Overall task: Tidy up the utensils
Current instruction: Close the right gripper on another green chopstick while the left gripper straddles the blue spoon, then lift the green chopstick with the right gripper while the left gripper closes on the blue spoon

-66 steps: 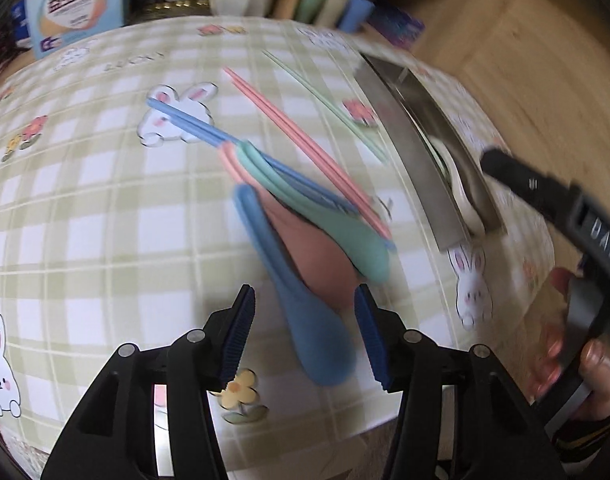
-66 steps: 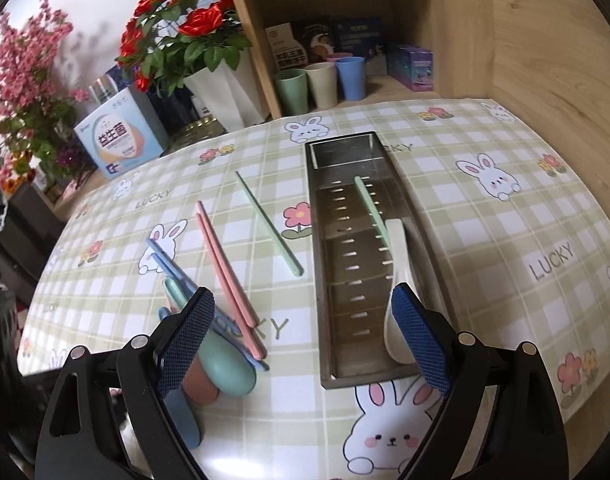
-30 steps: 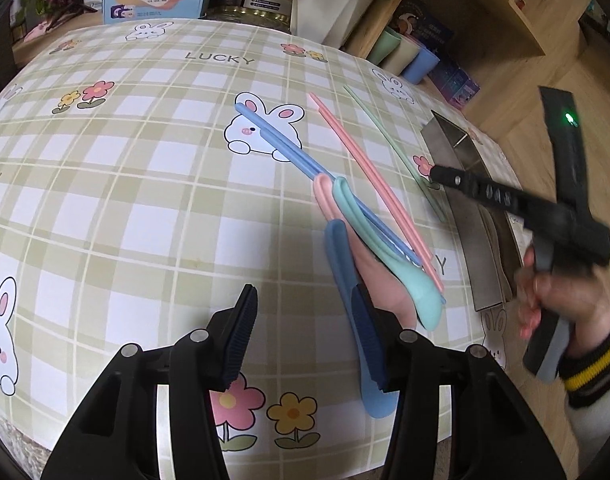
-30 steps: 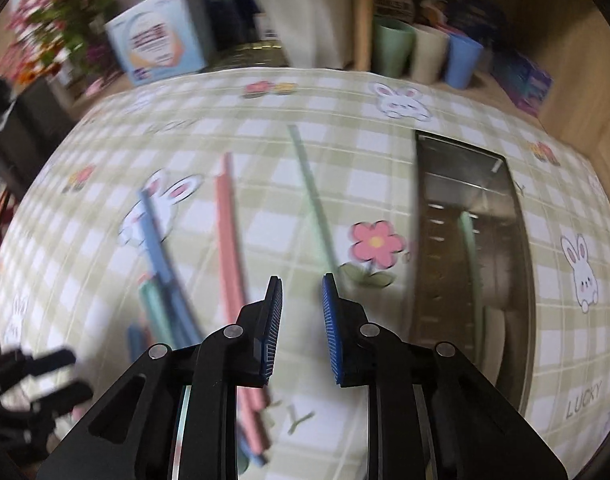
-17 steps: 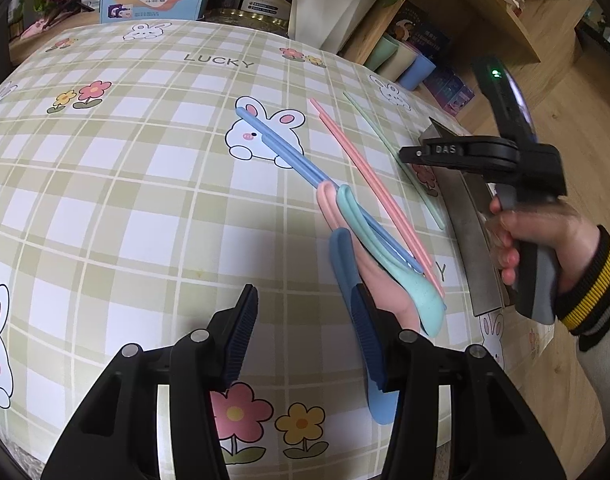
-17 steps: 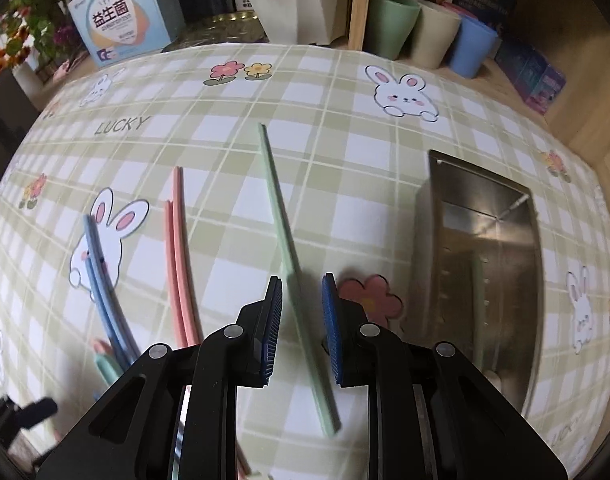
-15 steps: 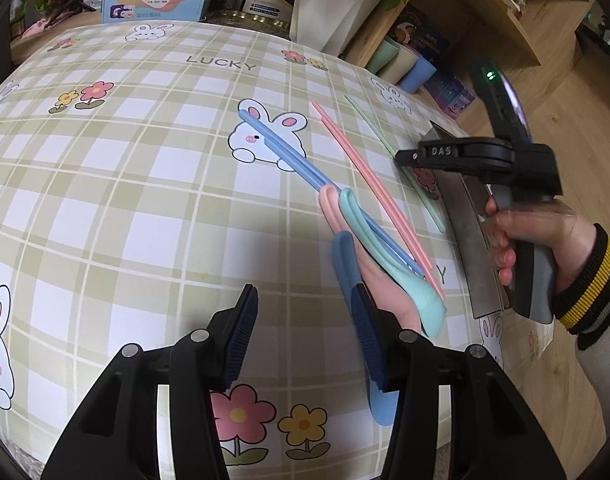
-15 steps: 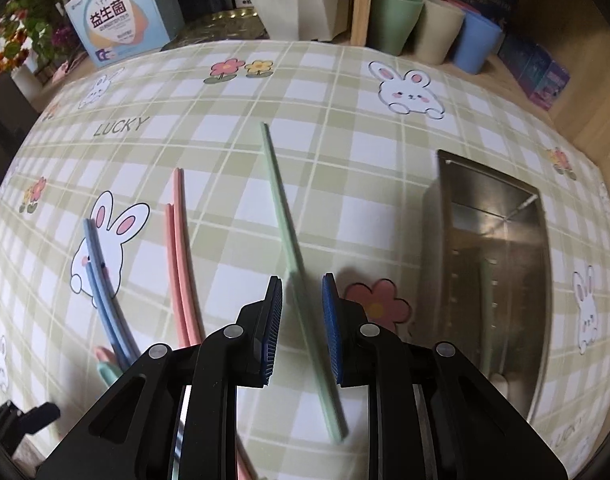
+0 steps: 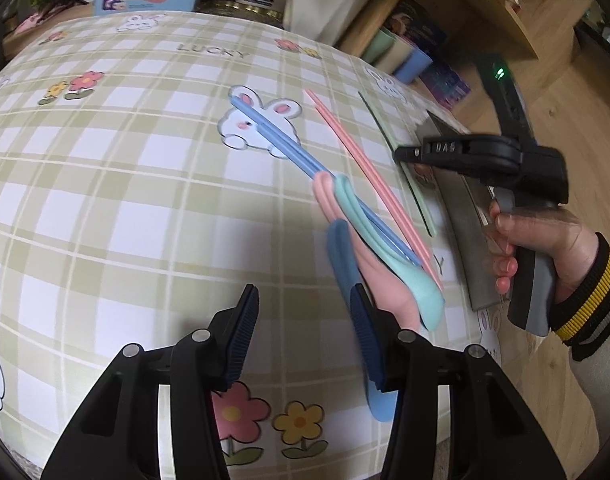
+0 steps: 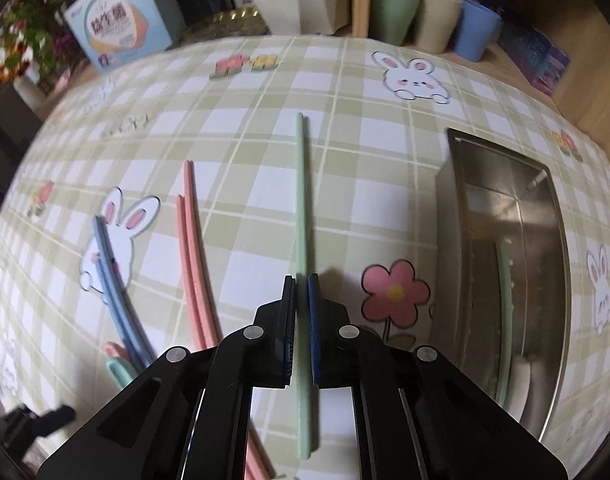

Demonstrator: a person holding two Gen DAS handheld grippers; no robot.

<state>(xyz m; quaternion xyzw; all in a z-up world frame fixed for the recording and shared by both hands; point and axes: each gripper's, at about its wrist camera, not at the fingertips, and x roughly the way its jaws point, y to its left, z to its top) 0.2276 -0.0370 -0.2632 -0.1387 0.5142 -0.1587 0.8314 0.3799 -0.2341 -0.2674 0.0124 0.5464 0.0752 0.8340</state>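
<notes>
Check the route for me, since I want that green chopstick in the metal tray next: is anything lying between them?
Nothing visible does. The right tongs have just closed on the green chopstick. Between it and the metal tray there is only bare tablecloth with a printed flower.

1. A single chopstick (image 10: 303, 216) is laid on the table (image 10: 245, 128), left of a metal tray (image 10: 517, 240).
2. Two chopstick pairs (image 10: 191, 248) (image 10: 111, 276) are laid further left of it.
3. Three spoons (image 9: 385, 256) are stacked at the near ends of those pairs.
4. Another chopstick (image 10: 504, 300) is contained in the tray.
5. Three cups (image 10: 437, 18) are ranged behind the table.
</notes>
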